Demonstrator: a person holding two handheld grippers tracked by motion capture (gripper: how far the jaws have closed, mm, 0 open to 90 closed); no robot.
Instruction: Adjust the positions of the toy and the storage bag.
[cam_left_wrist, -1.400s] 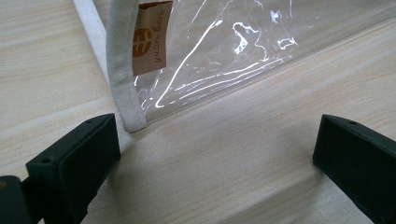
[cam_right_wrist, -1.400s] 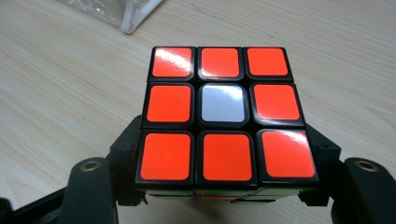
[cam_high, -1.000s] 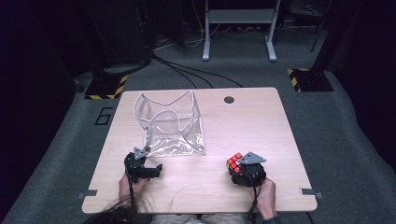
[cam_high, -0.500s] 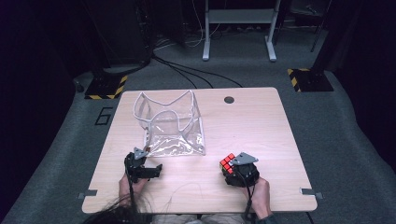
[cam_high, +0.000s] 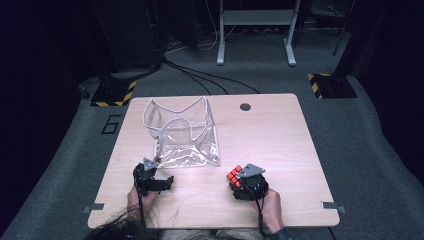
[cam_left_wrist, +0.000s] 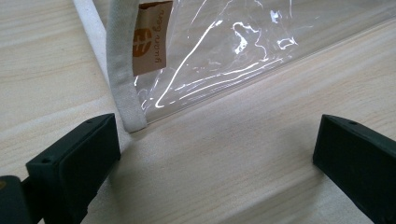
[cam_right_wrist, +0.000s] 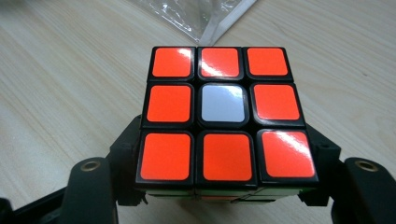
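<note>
I had the puzzle cube (cam_right_wrist: 223, 114) clamped between the jaws of the right gripper (cam_high: 243, 183), one jaw against each of its side faces. It sat near the front edge of the wooden table (cam_high: 280, 145), just off the near right corner of the clear plastic bag (cam_high: 187, 135) and apart from it. My right hand (cam_high: 270, 212) came in from the bottom edge, forearm low, with the gripper pointed forward and a little leftward toward the bag. The cube's upper face showed eight orange-red squares around one white centre square, all set in black edging.

My left gripper (cam_high: 152, 176) rested at the bag's near left corner with its jaws spread wide and nothing between them. The bag's white fabric trim (cam_left_wrist: 122, 88) and its brown label (cam_left_wrist: 150, 37) lay just beyond the left jaw.
</note>
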